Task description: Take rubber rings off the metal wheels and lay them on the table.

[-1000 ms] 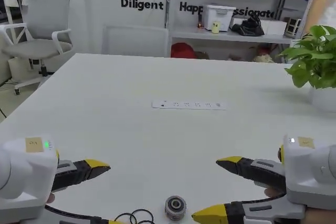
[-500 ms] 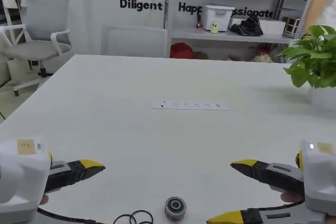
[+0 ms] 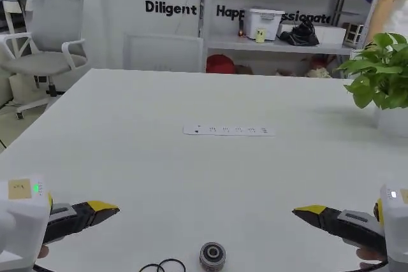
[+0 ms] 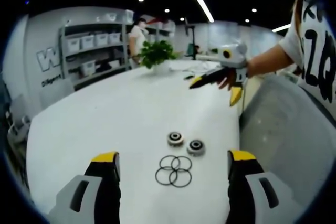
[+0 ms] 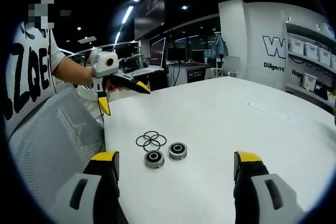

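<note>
Two metal wheels (image 4: 175,138) (image 4: 196,147) stand on the white table near its front edge. Several black rubber rings (image 4: 174,170) lie loose and overlapping beside them. In the head view one wheel (image 3: 212,255) and the rings (image 3: 162,266) sit at the bottom edge. My left gripper (image 4: 173,156) is open and empty, off to the left of the wheels. My right gripper (image 5: 176,156) is open too, off to their right, facing the wheels (image 5: 154,159) (image 5: 178,150) and rings (image 5: 151,140). Neither gripper touches anything.
A white power strip (image 3: 229,130) lies mid-table. A potted plant (image 3: 381,71) stands at the far right. Behind the table are an office chair (image 3: 51,36) and shelves (image 3: 287,42). The table's front edge runs just below the wheels.
Both grippers have drawn apart and back toward the person. The right gripper's lower jaw has left the head view. Wheels and rings have stayed put.
</note>
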Demonstrator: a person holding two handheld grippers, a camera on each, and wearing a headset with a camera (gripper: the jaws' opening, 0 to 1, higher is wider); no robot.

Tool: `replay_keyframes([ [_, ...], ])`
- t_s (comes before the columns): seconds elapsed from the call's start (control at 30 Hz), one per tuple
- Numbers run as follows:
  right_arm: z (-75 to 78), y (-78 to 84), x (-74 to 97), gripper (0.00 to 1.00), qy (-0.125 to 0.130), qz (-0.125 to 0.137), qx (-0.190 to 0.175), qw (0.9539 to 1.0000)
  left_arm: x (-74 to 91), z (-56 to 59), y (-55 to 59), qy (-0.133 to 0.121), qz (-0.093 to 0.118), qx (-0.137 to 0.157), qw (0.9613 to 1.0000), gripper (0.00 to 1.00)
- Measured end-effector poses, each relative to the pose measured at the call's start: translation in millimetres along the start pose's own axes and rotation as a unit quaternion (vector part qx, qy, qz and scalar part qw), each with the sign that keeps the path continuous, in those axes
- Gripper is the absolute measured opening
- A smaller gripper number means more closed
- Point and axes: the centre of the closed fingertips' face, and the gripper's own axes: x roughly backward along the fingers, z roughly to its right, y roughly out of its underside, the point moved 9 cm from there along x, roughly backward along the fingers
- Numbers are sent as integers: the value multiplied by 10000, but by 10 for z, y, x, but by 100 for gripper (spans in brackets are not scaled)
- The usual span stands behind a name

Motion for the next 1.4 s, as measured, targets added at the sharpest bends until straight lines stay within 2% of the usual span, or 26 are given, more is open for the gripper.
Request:
replay_keyframes([
  [0.3, -22, 44, 47, 90, 22, -42, 33, 10000, 39, 17, 53, -50, -20, 31, 10000, 88],
  [0.6, -20, 91, 89, 92, 74, -72, 27, 9999, 54, 30, 77, -75, -79, -74, 9999, 91],
  [1.4, -60, 144, 48, 93, -18, -155, 27, 9999, 84, 20, 138, -132, -127, -16, 9998, 92],
])
